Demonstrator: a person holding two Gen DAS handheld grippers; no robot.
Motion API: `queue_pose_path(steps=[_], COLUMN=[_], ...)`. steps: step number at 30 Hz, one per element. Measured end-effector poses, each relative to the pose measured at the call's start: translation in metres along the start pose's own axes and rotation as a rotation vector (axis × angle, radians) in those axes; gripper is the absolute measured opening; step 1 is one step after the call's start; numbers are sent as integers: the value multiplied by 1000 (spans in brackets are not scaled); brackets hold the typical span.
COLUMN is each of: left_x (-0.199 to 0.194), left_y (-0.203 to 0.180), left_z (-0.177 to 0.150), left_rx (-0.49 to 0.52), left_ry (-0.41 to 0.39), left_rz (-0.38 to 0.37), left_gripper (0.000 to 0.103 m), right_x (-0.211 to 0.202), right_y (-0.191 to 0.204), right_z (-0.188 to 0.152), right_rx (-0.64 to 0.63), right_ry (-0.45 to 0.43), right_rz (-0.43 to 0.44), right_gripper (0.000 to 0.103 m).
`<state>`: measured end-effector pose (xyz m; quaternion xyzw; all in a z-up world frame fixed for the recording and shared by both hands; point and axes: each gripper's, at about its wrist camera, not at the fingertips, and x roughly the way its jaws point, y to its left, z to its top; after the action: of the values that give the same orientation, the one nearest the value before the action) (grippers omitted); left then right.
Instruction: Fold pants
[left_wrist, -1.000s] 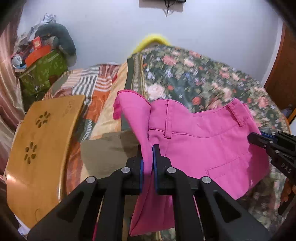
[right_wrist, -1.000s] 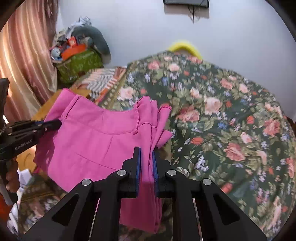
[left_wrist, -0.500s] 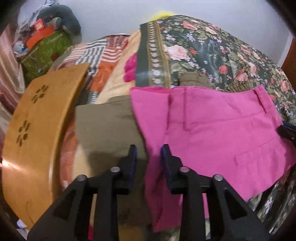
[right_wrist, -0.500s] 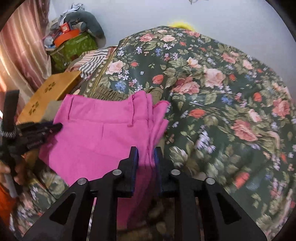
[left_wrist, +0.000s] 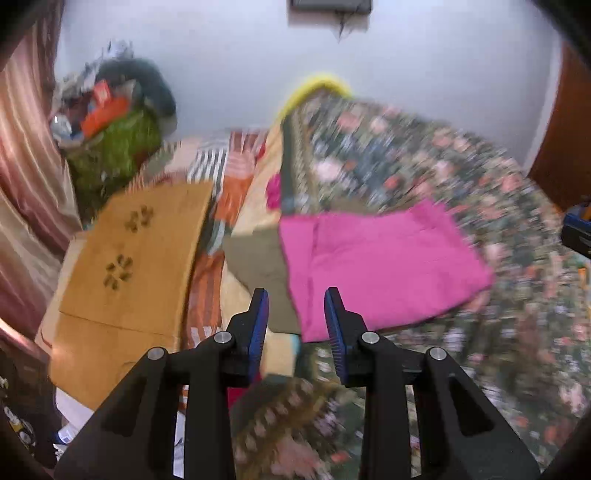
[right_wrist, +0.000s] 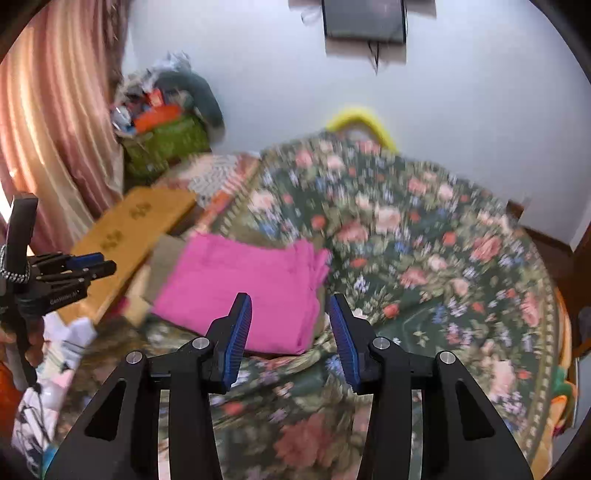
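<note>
The pink pants (left_wrist: 380, 258) lie folded in a flat rectangle on the floral bedspread (left_wrist: 424, 166), partly over an olive-brown garment (left_wrist: 258, 258). My left gripper (left_wrist: 295, 317) is open and empty, just short of the pants' near left corner. In the right wrist view the pants (right_wrist: 251, 288) lie ahead and to the left. My right gripper (right_wrist: 290, 328) is open and empty, above their near right edge. The left gripper (right_wrist: 92, 267) shows there at the far left, held in a hand.
A wooden lap tray (left_wrist: 136, 254) lies left of the clothes. A striped blanket (left_wrist: 229, 173) and a green bag (left_wrist: 114, 155) with clutter sit at the back left. A curtain (right_wrist: 48, 129) hangs at the left. White cloth (right_wrist: 59, 350) lies by the bed's near left edge.
Both grippers opened and let go of the pants, then drew back and up. The pants now lie flat on the bed. Both views are motion-blurred.
</note>
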<state>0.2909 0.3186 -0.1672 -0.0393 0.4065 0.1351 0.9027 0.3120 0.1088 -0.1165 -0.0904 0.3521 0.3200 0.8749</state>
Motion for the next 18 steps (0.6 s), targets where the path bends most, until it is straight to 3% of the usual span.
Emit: queue_pose_path(steps=[8,15,18], left_x=[-180,-293,-325], left_y=[-28,-46,-52], left_z=[-5,-42,-64], left_rx=[6,18,22], left_ry=[-280,-488,-556], left_rz=[-95,-135,-123], left_gripper=[32,32,39], right_x=[-140,-231,-254], right_y=[45,84,98], right_z=[3,-19,-34], right_rx=[-56,-97,-102], right_ry=[-257,-437,-494], right_rz=[36,84,95], right_gripper=[40,40,40])
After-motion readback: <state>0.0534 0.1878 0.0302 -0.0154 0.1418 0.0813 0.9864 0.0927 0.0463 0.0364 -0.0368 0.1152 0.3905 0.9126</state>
